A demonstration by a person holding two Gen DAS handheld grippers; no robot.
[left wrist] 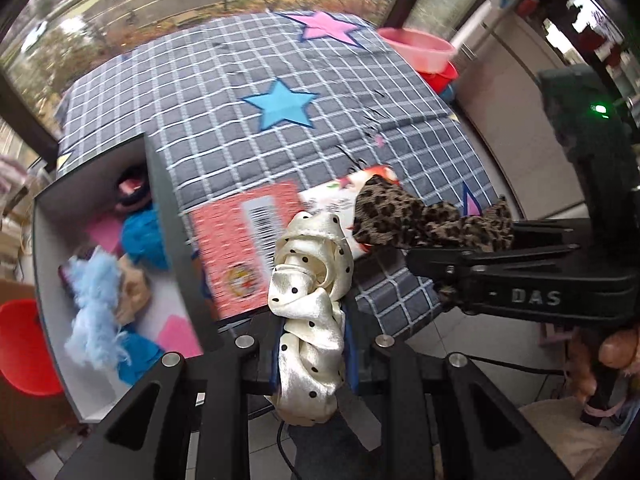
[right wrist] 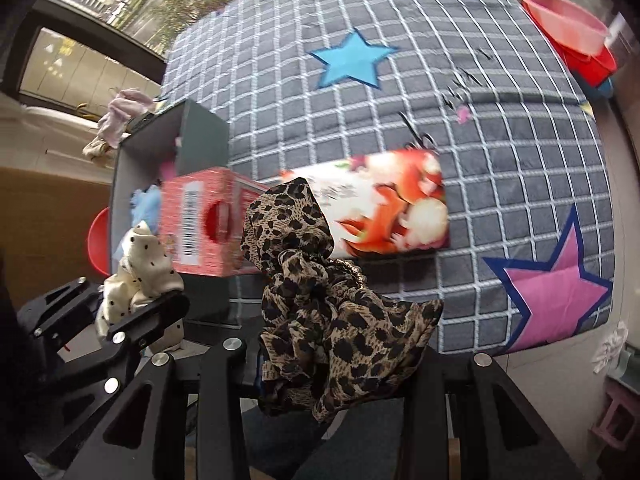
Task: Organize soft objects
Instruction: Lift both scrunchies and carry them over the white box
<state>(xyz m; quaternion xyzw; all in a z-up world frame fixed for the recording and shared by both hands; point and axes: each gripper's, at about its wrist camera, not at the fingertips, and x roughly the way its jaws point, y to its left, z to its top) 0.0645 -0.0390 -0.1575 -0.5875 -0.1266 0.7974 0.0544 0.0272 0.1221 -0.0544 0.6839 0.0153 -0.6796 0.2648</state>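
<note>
My left gripper (left wrist: 310, 344) is shut on a cream satin scrunchie with black dots (left wrist: 310, 300), held up in front of the bed edge; it also shows in the right wrist view (right wrist: 136, 280). My right gripper (right wrist: 336, 356) is shut on a leopard-print scrunchie (right wrist: 320, 300), also seen at the right of the left wrist view (left wrist: 424, 218). An open grey box (left wrist: 44, 248) at the left holds several soft items: light blue fluff (left wrist: 94, 300), blue yarn (left wrist: 144, 236), a beige piece.
A grey checked quilt with stars (left wrist: 280, 104) covers the bed. A red printed carton (left wrist: 244, 248) lies on its near edge beside the box (right wrist: 200, 136). Pink and red basins (left wrist: 420, 52) stand at the far right. A red bowl (left wrist: 20, 344) sits left of the box.
</note>
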